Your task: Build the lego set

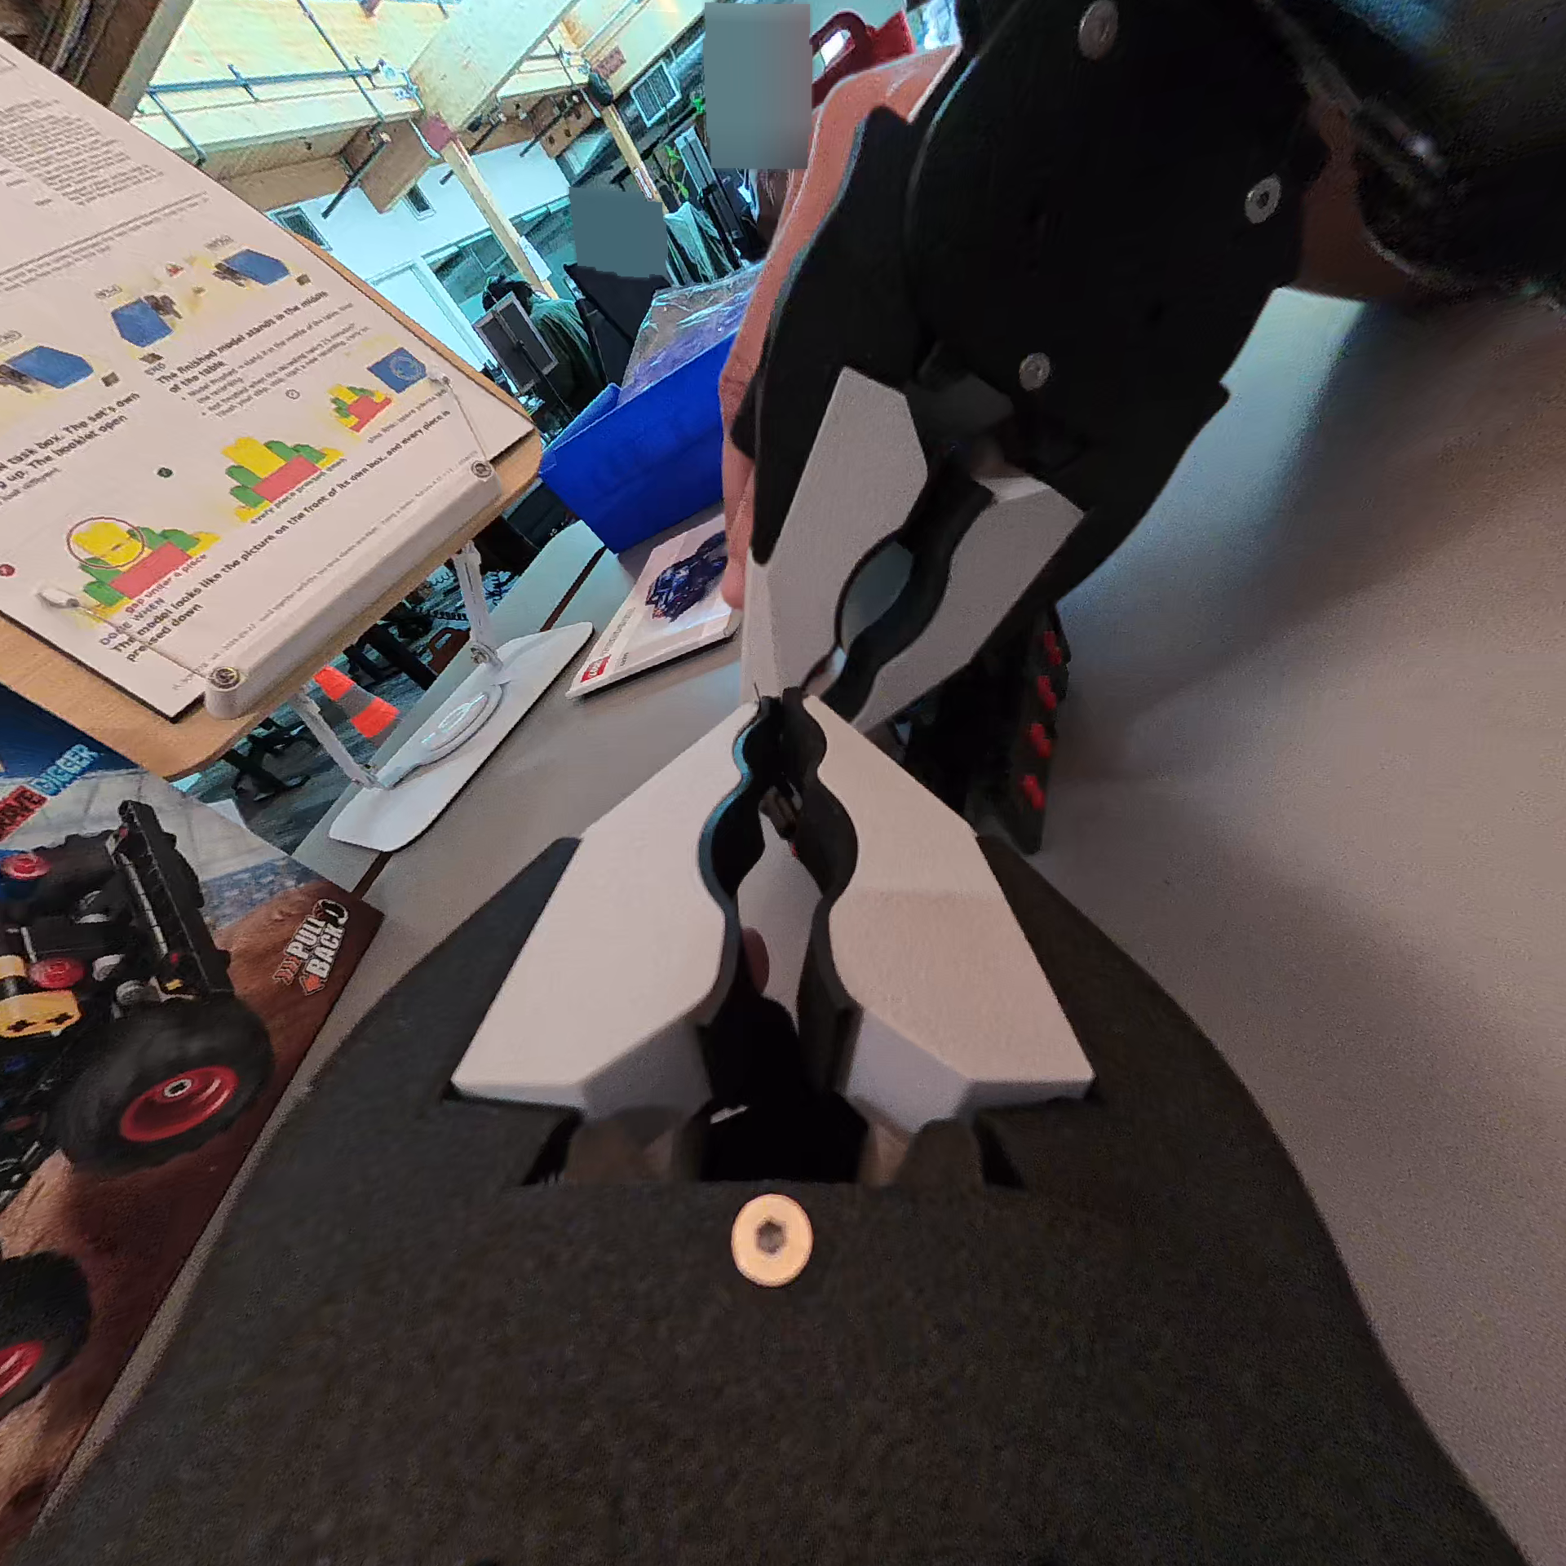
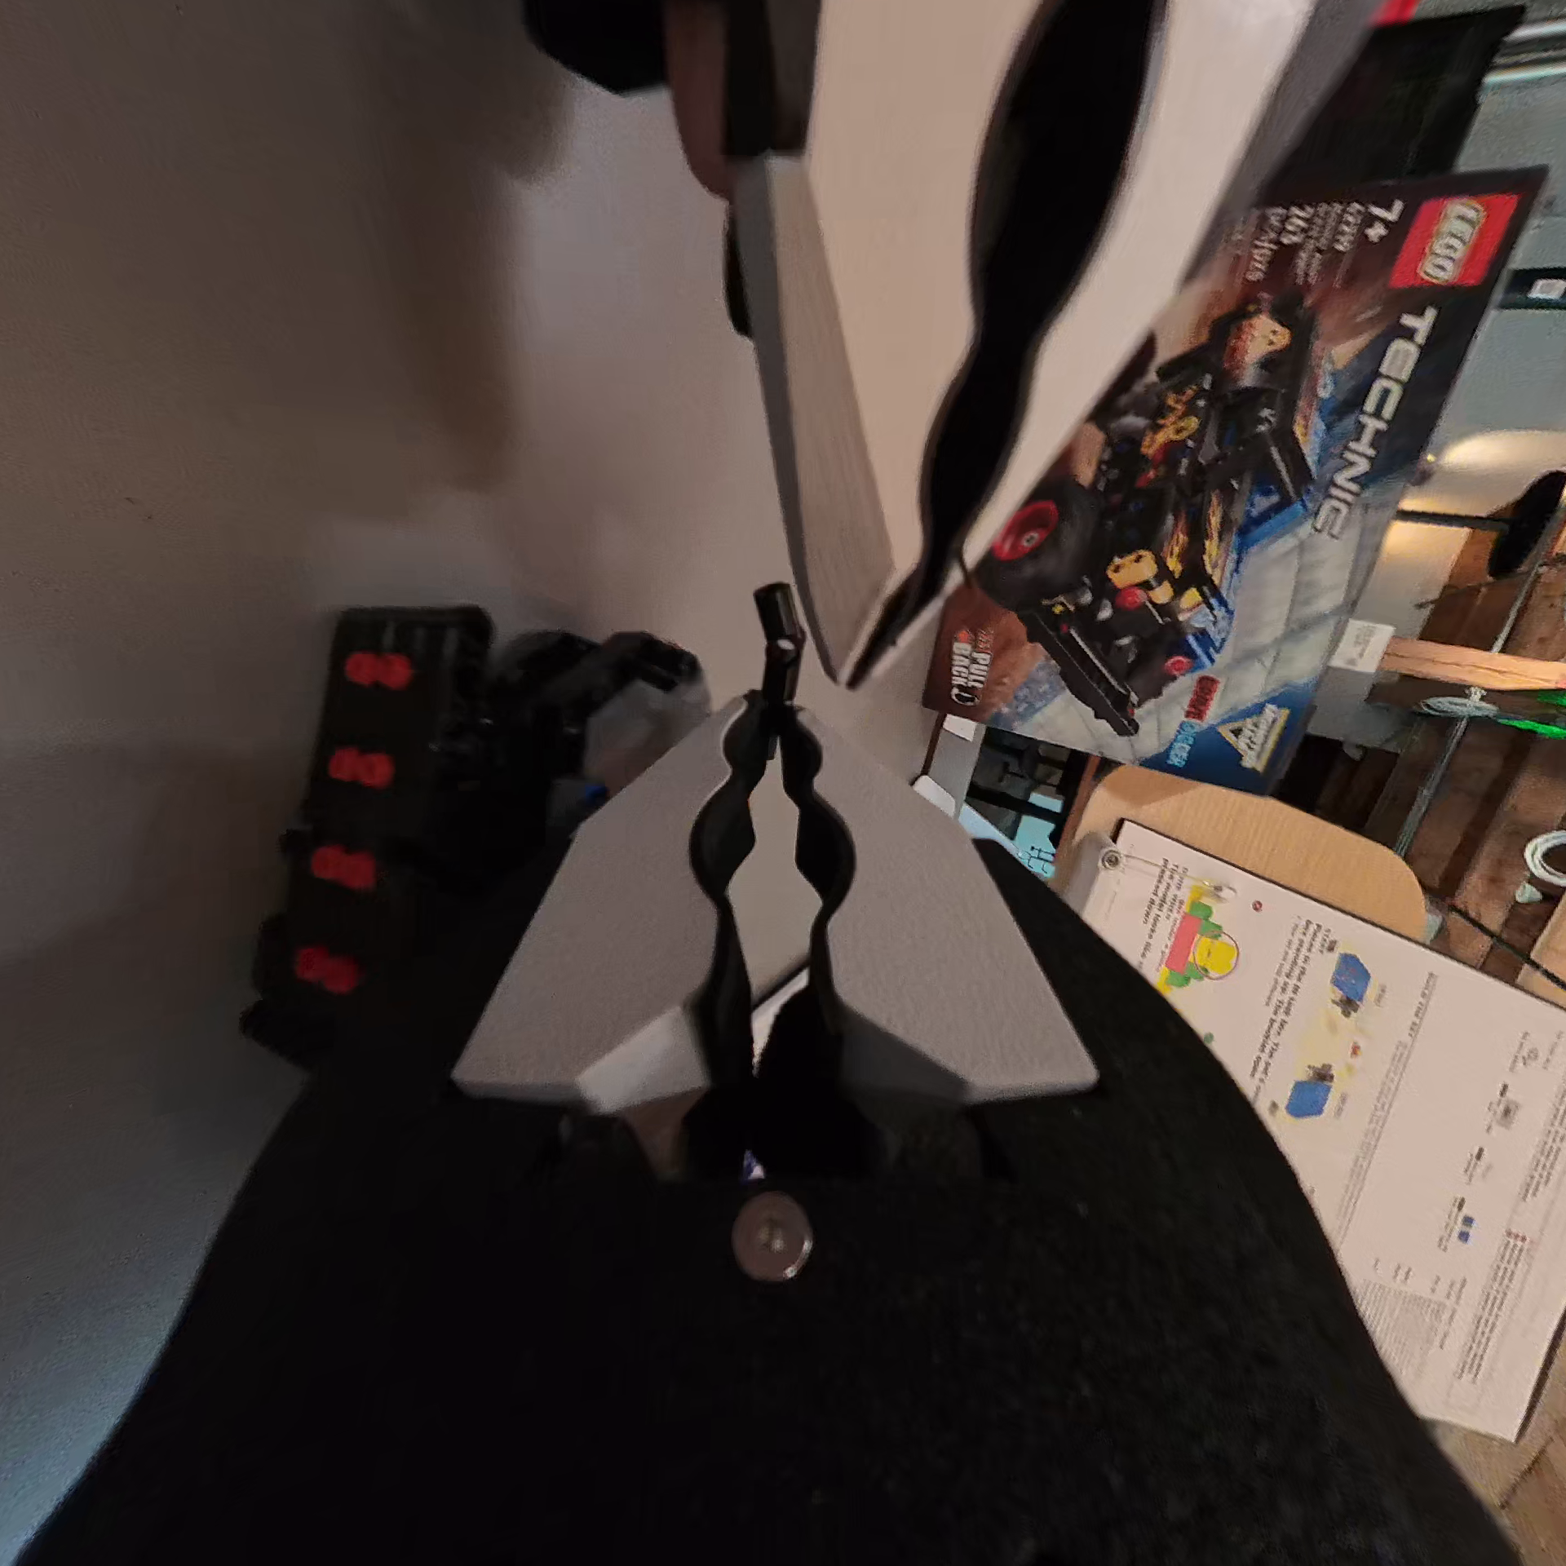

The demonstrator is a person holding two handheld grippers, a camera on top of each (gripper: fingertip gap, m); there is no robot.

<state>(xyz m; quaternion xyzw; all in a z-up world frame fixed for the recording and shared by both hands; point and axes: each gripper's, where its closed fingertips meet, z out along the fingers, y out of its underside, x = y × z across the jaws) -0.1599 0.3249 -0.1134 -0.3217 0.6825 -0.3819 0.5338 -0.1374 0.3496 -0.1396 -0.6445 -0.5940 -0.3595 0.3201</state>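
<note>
Left wrist view showed the left gripper (image 1: 784,737) closed to a narrow gap at its tips, pinching a small black piece (image 1: 784,801) between its wavy black pads. The right gripper (image 1: 835,669) met it tip to tip from above, and a person's hand (image 1: 746,474) gripped its black body. Behind the two grippers, a dark brick assembly with red pins (image 1: 1038,746) lay on the grey tabletop (image 1: 1313,763). To the left stood a printed instruction sheet (image 1: 212,407) on a tilted wooden board held by a white stand (image 1: 449,737), with a toy truck box (image 1: 144,1017) below it. A booklet (image 1: 661,614) and a blue bin (image 1: 644,458) sat farther back.

Right wrist view showed the right gripper (image 2: 775,708) likewise nearly closed, clamped on a thin black pin piece (image 2: 778,644) that stuck up past its tips. The left gripper (image 2: 881,652) hung blurred just above and to the right. The dark assembly with red pins (image 2: 373,813) lay left of the gripper on the tabletop (image 2: 212,424), the truck box (image 2: 1229,474) stood to the right, and the instruction sheet (image 2: 1373,1144) lay below the box.
</note>
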